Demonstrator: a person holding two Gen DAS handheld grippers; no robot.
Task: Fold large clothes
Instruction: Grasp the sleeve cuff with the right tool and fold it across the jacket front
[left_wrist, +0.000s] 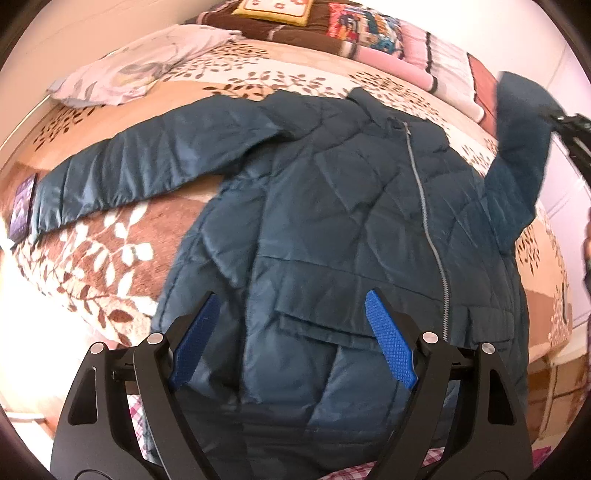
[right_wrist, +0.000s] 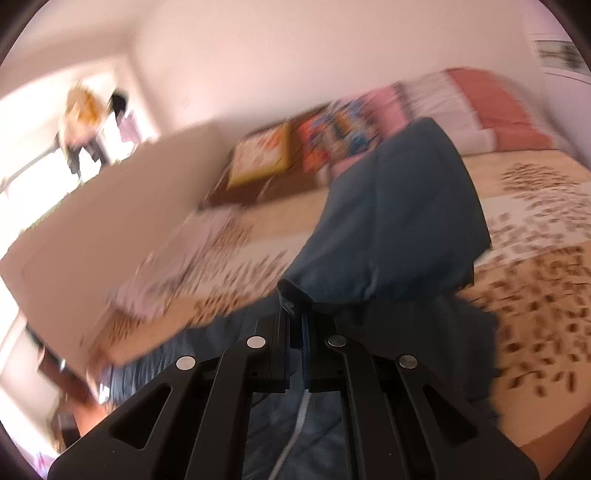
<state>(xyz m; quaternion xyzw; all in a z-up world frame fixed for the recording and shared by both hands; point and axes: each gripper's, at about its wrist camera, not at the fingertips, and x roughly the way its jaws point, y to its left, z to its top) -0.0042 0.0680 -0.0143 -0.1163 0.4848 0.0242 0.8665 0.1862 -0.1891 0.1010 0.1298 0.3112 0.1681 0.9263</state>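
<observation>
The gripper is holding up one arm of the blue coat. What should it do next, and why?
Probably carry the sleeve across and lay it on the jacket front. The right gripper is shut on its cuff, lifted off the bed, while the body lies flat and zipped.

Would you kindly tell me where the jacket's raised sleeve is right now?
In the left wrist view the quilted teal jacket's raised sleeve stands at the right edge, lifted off the leaf-patterned bedspread, its cuff pinched in the right gripper.
</observation>
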